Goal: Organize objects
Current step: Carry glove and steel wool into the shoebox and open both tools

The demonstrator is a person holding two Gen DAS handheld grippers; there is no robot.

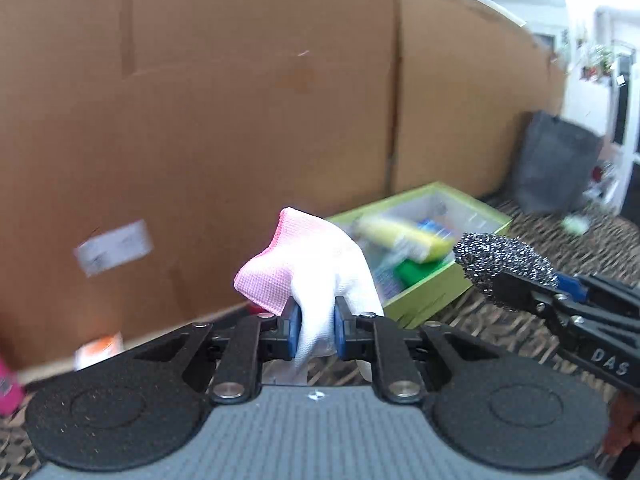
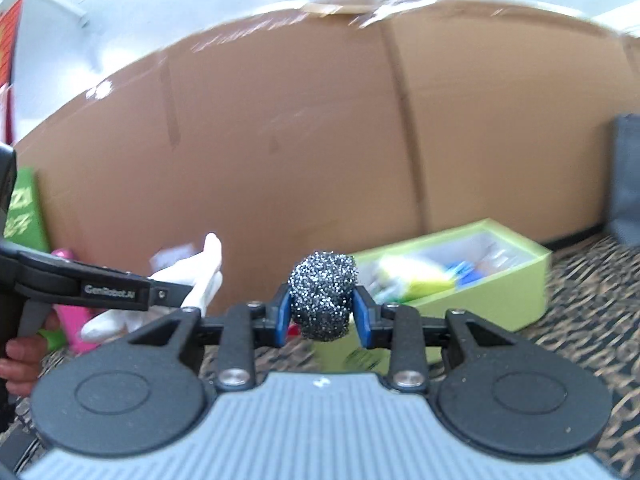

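Note:
My left gripper (image 1: pixel 316 334) is shut on a pink and white cloth (image 1: pixel 308 268) and holds it up in the air. My right gripper (image 2: pixel 323 316) is shut on a steel wool scourer (image 2: pixel 323 292), also held up. The scourer shows in the left wrist view (image 1: pixel 504 260) at the right, and the cloth shows in the right wrist view (image 2: pixel 188 280) at the left. A light green box (image 1: pixel 440 280) sits on the patterned floor ahead, with a yellow item, a green item and blue items inside. It also shows in the right wrist view (image 2: pixel 516 276), ahead and right.
A large cardboard wall (image 1: pixel 240 120) stands close behind the box. A dark grey bag (image 1: pixel 556 164) is at the far right. A pink item (image 2: pixel 74 316) and a green package (image 2: pixel 22 212) are at the left of the right wrist view.

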